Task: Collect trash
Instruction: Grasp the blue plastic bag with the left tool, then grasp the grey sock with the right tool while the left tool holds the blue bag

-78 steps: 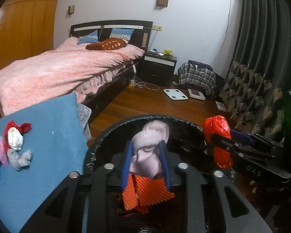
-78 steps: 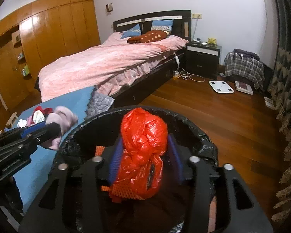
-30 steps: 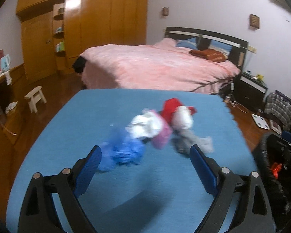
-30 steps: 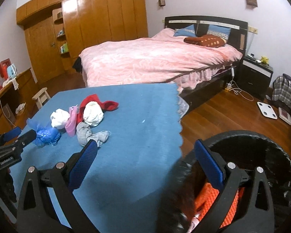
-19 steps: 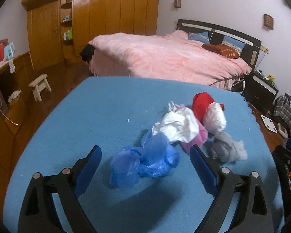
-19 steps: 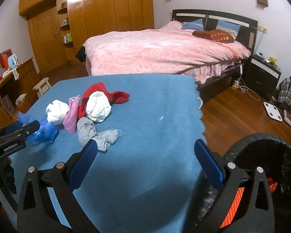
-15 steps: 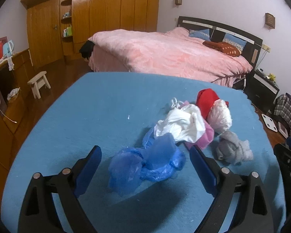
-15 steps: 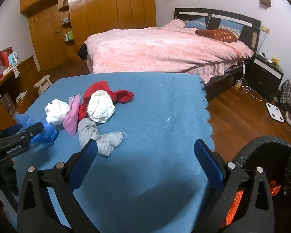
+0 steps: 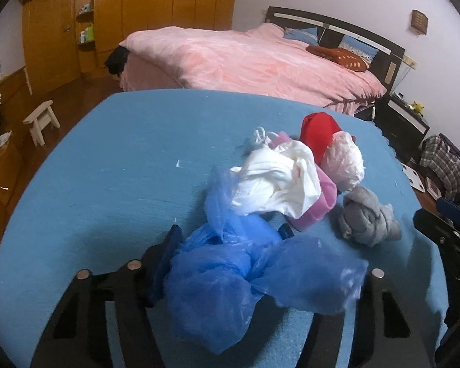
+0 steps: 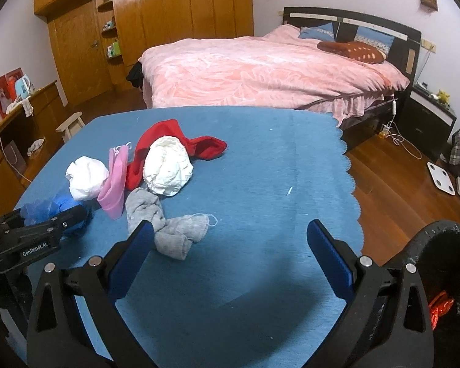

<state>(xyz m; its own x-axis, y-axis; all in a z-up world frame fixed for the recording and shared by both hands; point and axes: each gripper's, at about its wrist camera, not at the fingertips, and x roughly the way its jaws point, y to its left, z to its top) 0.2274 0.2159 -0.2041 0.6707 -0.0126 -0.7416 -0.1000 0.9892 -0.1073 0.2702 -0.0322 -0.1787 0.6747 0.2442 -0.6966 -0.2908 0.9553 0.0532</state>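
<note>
Closest to the left wrist camera, the left gripper (image 9: 230, 239) is pinching a crumpled blue plastic bag (image 9: 230, 282), whose folds bulge out over both jaws and hide most of them. In the right wrist view the same bag (image 10: 50, 207) shows only as a blue wad at the tip of that gripper (image 10: 73, 211), low on the blue tablecloth (image 10: 260, 184).

Over on the other side, the right gripper (image 10: 230, 245) hovers with its blue-padded fingers (image 10: 329, 256) spread wide and nothing between them; a grey sock bundle (image 10: 165, 227) lies on the cloth just past its left finger.

Just beyond the blue bag sits the rest of the pile: a white crumpled bag (image 9: 279, 184) resting against a pink cloth (image 9: 316, 205), the grey sock bundle (image 9: 365, 217) to their right, then a pale wadded ball (image 9: 346, 162) touching a red garment (image 9: 319, 132) behind it.

At the lower right edge of the right wrist view, beside the table, stands a black-lined trash bin (image 10: 438, 245) with a scrap of red plastic (image 10: 440, 306) showing inside.

Farther back are the wooden floor (image 10: 392, 190), a bed with a pink cover (image 10: 260, 73), and wooden wardrobes (image 10: 174, 24) along the far wall.
</note>
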